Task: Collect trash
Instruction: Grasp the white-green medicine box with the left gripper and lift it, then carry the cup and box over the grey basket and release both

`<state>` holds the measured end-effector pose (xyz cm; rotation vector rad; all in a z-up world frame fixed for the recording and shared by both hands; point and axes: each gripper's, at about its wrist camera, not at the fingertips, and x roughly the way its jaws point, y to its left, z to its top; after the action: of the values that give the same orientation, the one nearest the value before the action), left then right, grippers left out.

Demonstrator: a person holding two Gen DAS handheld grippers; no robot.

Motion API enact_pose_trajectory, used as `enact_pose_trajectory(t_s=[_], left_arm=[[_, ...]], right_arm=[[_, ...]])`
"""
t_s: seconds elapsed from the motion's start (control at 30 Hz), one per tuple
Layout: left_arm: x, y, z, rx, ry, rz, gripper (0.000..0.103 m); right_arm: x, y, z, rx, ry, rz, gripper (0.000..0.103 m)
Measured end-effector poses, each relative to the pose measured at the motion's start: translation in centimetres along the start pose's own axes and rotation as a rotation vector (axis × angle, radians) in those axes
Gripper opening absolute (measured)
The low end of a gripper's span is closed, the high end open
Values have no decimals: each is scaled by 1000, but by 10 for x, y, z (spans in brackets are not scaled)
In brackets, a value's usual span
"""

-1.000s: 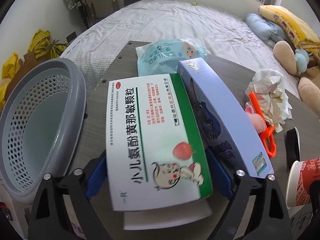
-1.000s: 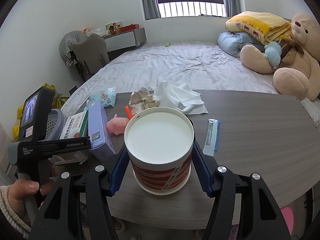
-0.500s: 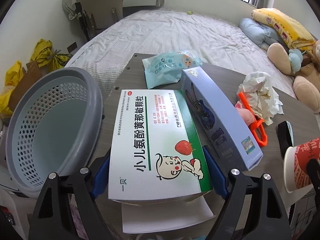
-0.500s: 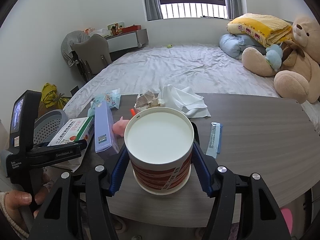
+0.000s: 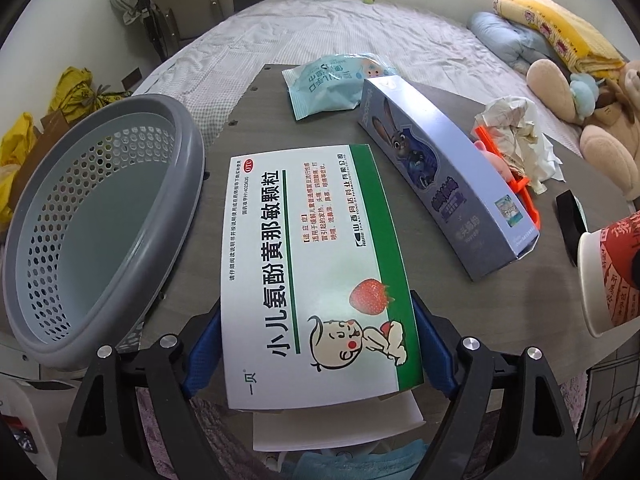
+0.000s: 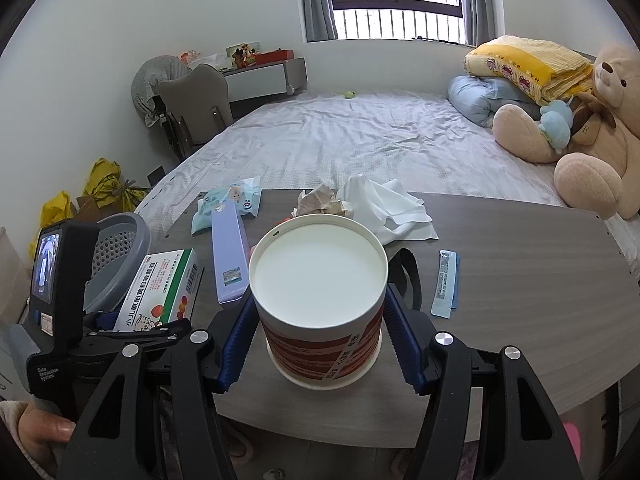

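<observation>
White and green cardboard, the medicine box sits clamped between the blue pads of the left gripper, which tilts steeply downward at the table's left edge, just beside the grey perforated basket; its jaws have just closed a little on the box. The right gripper angles down more gently over the near edge, squeezing a red-and-white paper cup by its sides, mouth up. A long blue box lies right of the medicine box, with a wipes packet and crumpled paper toward the far edge. A hand grips the left tool's handle.
</observation>
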<state>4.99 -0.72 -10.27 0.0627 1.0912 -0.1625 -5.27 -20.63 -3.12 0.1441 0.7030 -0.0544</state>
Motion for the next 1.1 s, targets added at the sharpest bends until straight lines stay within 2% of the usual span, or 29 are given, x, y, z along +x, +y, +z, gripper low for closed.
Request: enact_pose_trajectory(t_s=[0.3,0.33,0.4,0.6,0.87,1.0,1.1], left_arm=[[10,-3,13,-8,-3,30,87],[11,-3,15,-7,-5,32,86],[10,-5,16,2,-17,33,77],[3,-7,12,25,-30,27,77],[-41,16,15,-10,-111,4,77],[-71,40,21,-43,-178,3,77],[-87,63,27,-59,-220,32,77]], right_arm=[[-1,-1,1,1,-1,-3,60],[-1,-2,1,1,1,-3,60],[0,-2,0,1,4,-2,60],[1,-1,1,-3,6,-3,60],[4,19,15,-42,8,13,60],[3,46,33,-85,-12,69,60],[9,78,47,-134,-21,136,60]])
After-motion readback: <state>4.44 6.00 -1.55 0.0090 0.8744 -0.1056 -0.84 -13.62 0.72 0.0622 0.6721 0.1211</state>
